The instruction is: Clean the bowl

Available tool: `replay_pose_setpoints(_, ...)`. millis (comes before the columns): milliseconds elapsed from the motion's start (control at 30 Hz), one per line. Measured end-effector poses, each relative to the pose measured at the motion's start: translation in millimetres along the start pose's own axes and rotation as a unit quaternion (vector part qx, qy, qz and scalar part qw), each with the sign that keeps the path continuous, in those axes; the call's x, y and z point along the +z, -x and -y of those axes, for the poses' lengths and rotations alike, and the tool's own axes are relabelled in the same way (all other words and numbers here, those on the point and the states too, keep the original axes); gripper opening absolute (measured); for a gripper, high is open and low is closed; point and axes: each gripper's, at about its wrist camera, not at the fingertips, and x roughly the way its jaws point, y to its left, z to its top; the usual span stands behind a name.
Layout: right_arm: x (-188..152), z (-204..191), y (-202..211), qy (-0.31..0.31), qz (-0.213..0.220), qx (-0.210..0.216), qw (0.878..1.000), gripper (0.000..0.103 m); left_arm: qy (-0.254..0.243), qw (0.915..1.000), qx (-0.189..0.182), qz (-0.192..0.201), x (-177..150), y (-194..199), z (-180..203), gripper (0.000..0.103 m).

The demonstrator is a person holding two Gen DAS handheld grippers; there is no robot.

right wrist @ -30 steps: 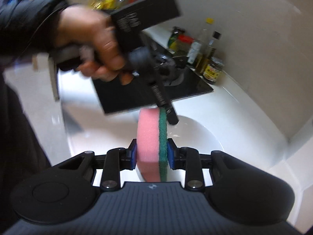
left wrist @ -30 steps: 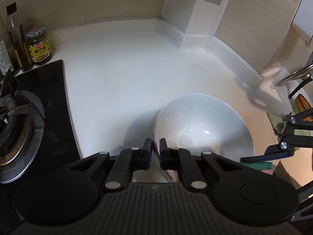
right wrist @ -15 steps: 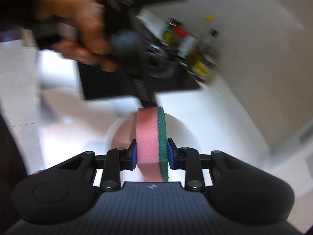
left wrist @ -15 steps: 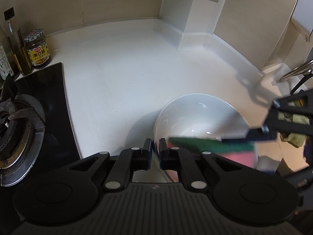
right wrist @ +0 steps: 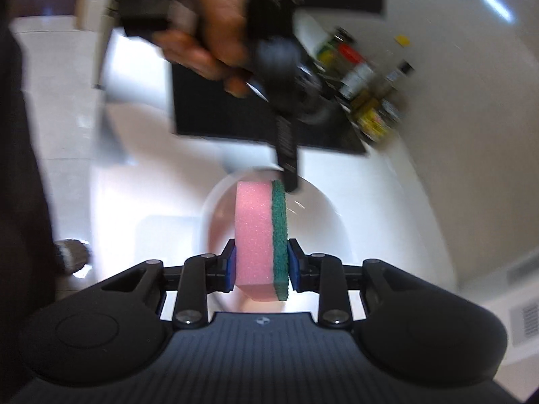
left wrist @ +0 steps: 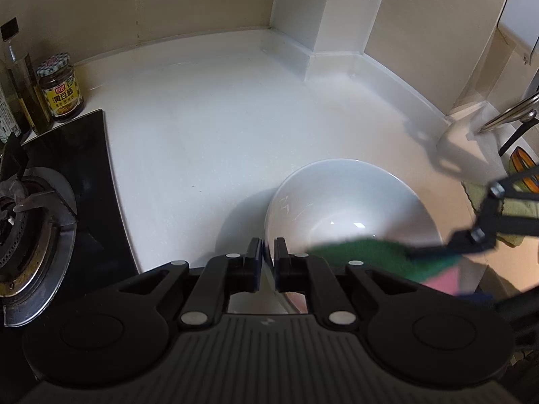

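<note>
A white bowl (left wrist: 350, 208) stands on the white counter (left wrist: 209, 128). My left gripper (left wrist: 268, 256) is shut on the bowl's near rim. My right gripper (right wrist: 260, 262) is shut on a pink sponge with a green scouring side (right wrist: 261, 232). The sponge is inside the bowl (right wrist: 323, 222), at its near right side; in the left wrist view it shows blurred, green side up (left wrist: 370, 256). The left gripper (right wrist: 286, 155) and the hand holding it appear in the right wrist view, pinching the bowl's far rim.
A black gas hob with a burner (left wrist: 30, 229) lies left of the bowl. A sauce jar (left wrist: 60, 87) and oil bottles (left wrist: 20, 80) stand at the back left. A faucet (left wrist: 508, 114) and a green cloth (left wrist: 505, 208) are at the right.
My right gripper has brought the sponge from outside the bowl's right side into the bowl and swept it along the near inside wall. The left gripper has kept its hold on the rim.
</note>
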Motion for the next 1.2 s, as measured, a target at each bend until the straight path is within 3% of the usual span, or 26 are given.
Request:
replay_pose_setpoints(133,2,-4,4,0.031,-0.011,0.006,0.999,0.026,0.007,0.9999,0.006,-0.01,-1,-3,4,0.008)
replay_pose_setpoints(200,4,-9,2,0.049,-0.018,0.0,0.999,0.026,0.018,0.9995,0.025,-0.012,-5,-2,8,0.018)
replay_pose_setpoints(267,5,-11,2,0.052,-0.019,-0.002,0.998,0.026,0.035,0.9986,0.039,-0.01,-11,2,10,0.02)
replay_pose_setpoints(367,7,-11,1,0.047,-0.015,-0.001,0.999,0.026,0.066,0.9965,0.051,-0.01,-21,6,14,0.02)
replay_pose_setpoints(400,8,-10,-1,0.045,-0.012,0.0,0.999,0.026,0.072,0.9961,0.049,-0.014,-24,5,16,0.014)
replay_pose_setpoints(600,8,-11,0,0.064,-0.009,0.008,0.998,0.026,0.046,0.998,0.038,-0.017,-10,-2,11,0.007)
replay_pose_setpoints(733,0,-13,9,0.106,-0.038,0.002,0.994,0.026,0.038,0.999,0.015,-0.019,5,-13,10,0.006)
replay_pose_setpoints(933,-2,-18,7,0.114,-0.045,-0.021,0.992,0.026,0.089,0.9946,0.053,-0.011,-12,2,22,0.022)
replay_pose_setpoints(1067,0,-21,6,0.115,-0.043,-0.026,0.992,0.026,0.118,0.9915,0.053,-0.015,-27,10,29,0.019)
replay_pose_setpoints(1200,5,-29,3,0.133,-0.042,-0.031,0.99,0.026,0.081,0.9948,0.059,-0.016,-12,-2,33,0.009)
